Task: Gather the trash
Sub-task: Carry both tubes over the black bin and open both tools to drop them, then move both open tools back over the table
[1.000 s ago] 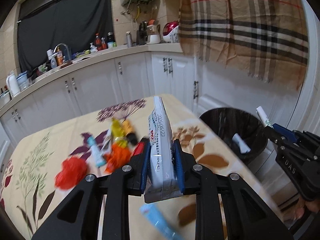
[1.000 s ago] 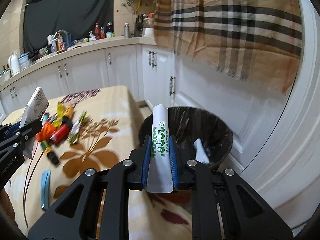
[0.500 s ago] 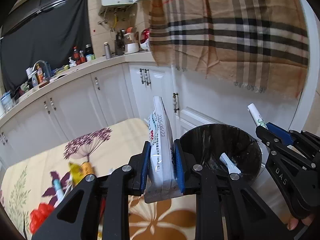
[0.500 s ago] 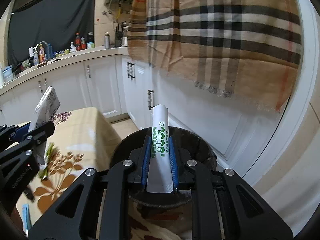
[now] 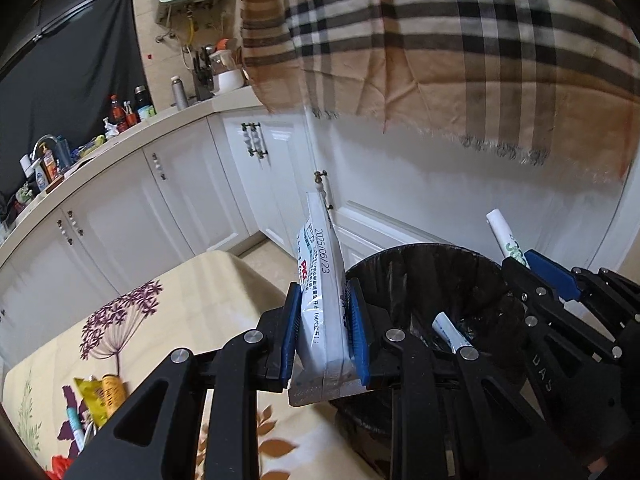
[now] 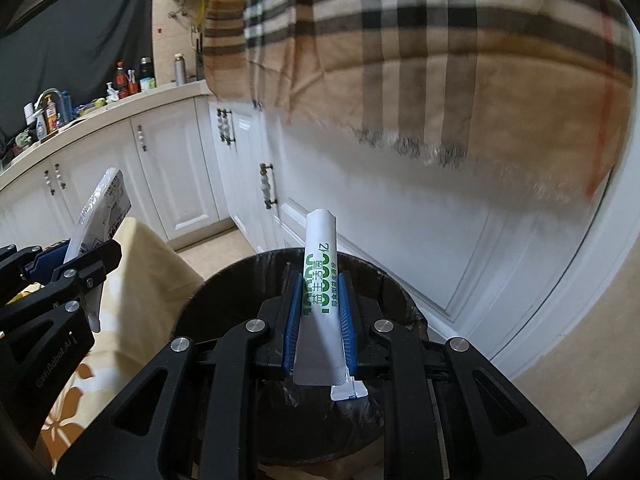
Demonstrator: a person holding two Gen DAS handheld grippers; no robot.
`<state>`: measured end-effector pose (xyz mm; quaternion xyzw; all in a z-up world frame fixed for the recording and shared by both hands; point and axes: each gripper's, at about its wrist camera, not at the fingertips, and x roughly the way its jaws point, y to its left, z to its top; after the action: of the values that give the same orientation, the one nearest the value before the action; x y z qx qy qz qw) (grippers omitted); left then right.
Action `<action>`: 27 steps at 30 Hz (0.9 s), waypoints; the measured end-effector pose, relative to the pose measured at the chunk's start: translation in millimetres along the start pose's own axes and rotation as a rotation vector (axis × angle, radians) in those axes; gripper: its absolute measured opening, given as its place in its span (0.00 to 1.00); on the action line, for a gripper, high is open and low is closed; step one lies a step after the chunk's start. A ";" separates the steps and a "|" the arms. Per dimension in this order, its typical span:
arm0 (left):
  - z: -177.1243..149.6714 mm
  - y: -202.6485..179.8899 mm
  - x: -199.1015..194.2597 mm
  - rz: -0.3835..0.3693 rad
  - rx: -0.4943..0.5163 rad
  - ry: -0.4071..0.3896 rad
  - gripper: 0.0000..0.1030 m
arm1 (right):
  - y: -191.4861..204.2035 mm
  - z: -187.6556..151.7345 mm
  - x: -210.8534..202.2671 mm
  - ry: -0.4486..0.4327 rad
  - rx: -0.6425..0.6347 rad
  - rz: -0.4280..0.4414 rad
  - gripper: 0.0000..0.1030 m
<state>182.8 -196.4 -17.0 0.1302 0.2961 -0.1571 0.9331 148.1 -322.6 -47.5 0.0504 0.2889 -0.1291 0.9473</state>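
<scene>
Trash is pinched in both grippers, a white packet (image 5: pixel 322 304) in the left gripper (image 5: pixel 325 334) and a white tube (image 6: pixel 321 292) in the right gripper (image 6: pixel 319 322), both poised above the bin (image 5: pixel 420 268), apparently for dropping.

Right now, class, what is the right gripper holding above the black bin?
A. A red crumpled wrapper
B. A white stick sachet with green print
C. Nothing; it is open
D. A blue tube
B: the right gripper is shut on the white stick sachet with green print, over the bin.
</scene>
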 end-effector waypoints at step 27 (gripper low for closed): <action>6.7 0.5 29.9 0.007 -0.025 0.061 0.59 | -14.3 -1.1 18.3 0.026 0.029 -0.022 0.35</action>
<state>209.7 -204.7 -29.3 0.1243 0.3260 -0.1463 0.9257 158.2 -340.2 -59.0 0.0628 0.2998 -0.1429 0.9411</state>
